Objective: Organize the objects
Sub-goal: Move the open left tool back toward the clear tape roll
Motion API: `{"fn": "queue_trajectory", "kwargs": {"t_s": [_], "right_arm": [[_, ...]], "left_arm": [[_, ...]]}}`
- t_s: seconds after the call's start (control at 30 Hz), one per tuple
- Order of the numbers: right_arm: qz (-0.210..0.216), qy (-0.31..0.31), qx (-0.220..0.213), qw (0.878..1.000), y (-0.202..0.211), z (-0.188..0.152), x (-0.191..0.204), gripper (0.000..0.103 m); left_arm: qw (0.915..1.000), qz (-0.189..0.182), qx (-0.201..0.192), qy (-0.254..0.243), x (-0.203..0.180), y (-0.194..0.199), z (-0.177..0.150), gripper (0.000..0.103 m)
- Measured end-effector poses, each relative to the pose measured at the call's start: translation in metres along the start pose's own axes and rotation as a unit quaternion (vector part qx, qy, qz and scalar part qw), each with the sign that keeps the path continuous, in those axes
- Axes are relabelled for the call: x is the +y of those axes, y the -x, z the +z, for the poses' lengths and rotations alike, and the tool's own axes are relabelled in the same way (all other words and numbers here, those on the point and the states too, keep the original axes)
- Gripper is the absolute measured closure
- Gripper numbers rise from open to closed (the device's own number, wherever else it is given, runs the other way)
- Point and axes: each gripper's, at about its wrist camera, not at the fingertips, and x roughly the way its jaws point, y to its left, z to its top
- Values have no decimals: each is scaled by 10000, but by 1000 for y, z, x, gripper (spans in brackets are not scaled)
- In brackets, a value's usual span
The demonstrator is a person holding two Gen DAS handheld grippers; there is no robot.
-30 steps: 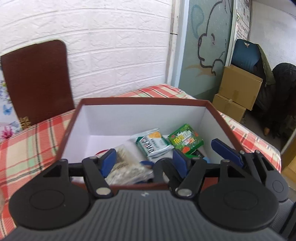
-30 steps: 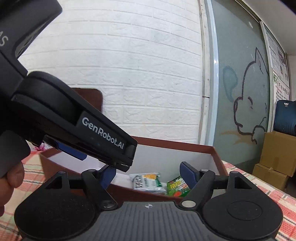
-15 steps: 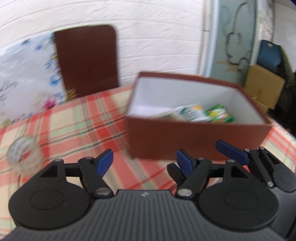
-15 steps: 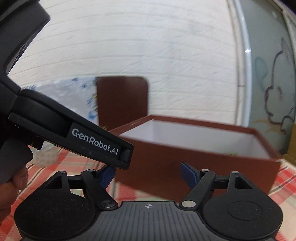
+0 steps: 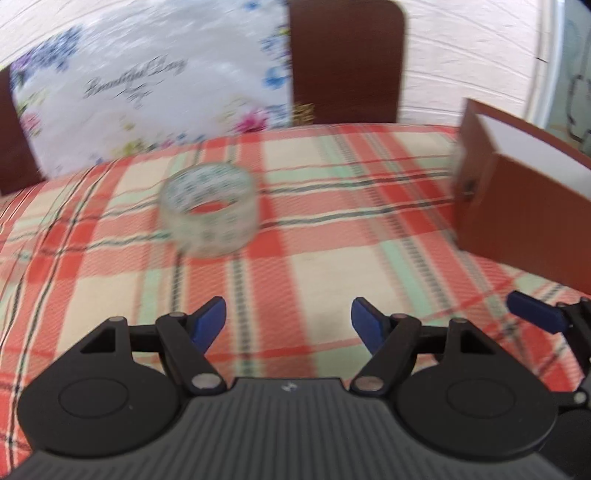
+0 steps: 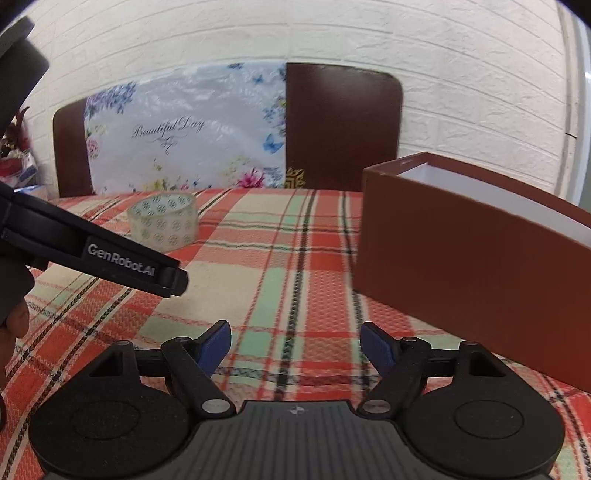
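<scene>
The left gripper [image 5: 288, 319] hung over the desk [image 5: 332, 266], its blue-padded jaws spread apart with only the red, cream and green checked cloth between them; nothing was gripped. Ahead of it and a little to the left, a roll of clear patterned tape [image 5: 208, 212] lay flat on the cloth, well apart from the fingertips. The left view was blurred. At the right edge of that view stood the brown box [image 5: 517, 221] with its white inside, resting on the desk, apart from the tape.

The right gripper [image 6: 295, 345] was likewise released, jaws wide and empty above the cloth. From its camera the box stood near on the right, the tape roll farther off on the left, and the black body of the left gripper crossed the left side of the view, carried by a hand [image 6: 14, 321] at the picture's edge. Behind the desk a dark brown chair back [image 6: 343, 125] and a flowered sheet [image 6: 184, 129] stood against a white brick wall [image 6: 295, 33]
</scene>
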Motion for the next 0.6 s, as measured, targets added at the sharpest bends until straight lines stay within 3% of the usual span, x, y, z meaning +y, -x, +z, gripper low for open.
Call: {"fn": "queue_trajectory", "kwargs": {"t_s": [0.27,0.43,0.6], "right_arm": [[143,390,249,9988,-21,7,31,28],[238,621,255,9975,-30,14,49,26],[343,756,227,9963,-42,22,64,25]], "left_arm": [[9984,362,123,412,51,-17,-11,27],[9973,477,4,554,74,-21,-11,25],[9953,671,-147,683,98,-31,-11,15]]}}
